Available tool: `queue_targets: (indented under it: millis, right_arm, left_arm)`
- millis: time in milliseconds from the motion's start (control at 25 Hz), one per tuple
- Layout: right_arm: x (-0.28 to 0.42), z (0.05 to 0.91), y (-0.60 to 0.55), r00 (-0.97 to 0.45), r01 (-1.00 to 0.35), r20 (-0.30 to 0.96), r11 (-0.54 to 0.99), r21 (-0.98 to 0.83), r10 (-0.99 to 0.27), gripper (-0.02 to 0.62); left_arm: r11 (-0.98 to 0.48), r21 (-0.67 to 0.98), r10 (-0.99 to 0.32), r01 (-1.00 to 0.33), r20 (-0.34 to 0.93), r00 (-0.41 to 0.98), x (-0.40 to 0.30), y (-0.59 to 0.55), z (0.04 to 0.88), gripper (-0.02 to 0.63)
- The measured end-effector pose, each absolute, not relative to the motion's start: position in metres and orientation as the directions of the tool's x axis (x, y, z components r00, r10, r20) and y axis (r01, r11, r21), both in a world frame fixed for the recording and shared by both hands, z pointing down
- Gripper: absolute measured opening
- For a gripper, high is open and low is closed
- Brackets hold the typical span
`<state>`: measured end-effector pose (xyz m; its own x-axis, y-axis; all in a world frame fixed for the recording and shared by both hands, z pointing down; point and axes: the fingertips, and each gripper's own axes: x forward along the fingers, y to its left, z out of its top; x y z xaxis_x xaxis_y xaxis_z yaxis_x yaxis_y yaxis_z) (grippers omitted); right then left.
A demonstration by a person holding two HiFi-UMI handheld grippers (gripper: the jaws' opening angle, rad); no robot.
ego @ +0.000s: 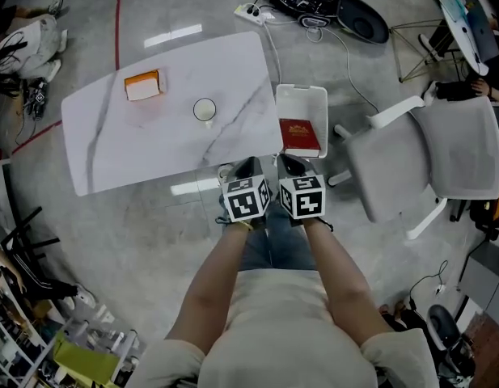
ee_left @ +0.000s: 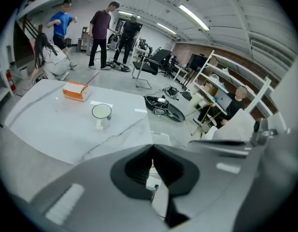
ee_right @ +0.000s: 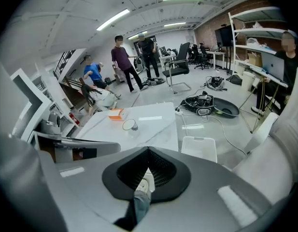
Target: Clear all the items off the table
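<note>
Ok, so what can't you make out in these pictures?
Cup: whether it holds anything, too small in every view.
Orange box: print too small, head view.
Red book: cover lettering too small, head view.
White bin: near end hidden behind the right gripper, right gripper view.

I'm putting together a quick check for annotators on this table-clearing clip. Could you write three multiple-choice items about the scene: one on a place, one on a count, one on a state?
1. Where is the red book?
A. in a drawer
B. in the white bin
C. on a stool

2. How many items are on the table?
A. one
B. two
C. four

3. How do the two grippers stand?
A. both shut and empty
B. both wide open
C. each shut on a plate

Answers:
1. B: the book lies inside the bin, beside the table.
2. B: only the orange box and the cup are on it.
3. A: the left gripper and the right gripper each have their jaws together with nothing between them.
</note>
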<state>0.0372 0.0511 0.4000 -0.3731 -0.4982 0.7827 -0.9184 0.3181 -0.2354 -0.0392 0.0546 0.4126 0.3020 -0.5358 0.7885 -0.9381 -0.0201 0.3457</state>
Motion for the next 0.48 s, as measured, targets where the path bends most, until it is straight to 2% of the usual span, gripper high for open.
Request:
queue_targets:
  millis: [480]
  right_arm:
    - [-0.063,0.408,0.011,-0.42,-0.885,0.786,0.395,-0.245,-0.454,-0.003]
  left_arm:
    - [0.056,0.342,-0.543,-0.938,0.799,0.258,-0.138,0.019,0.422,0.009]
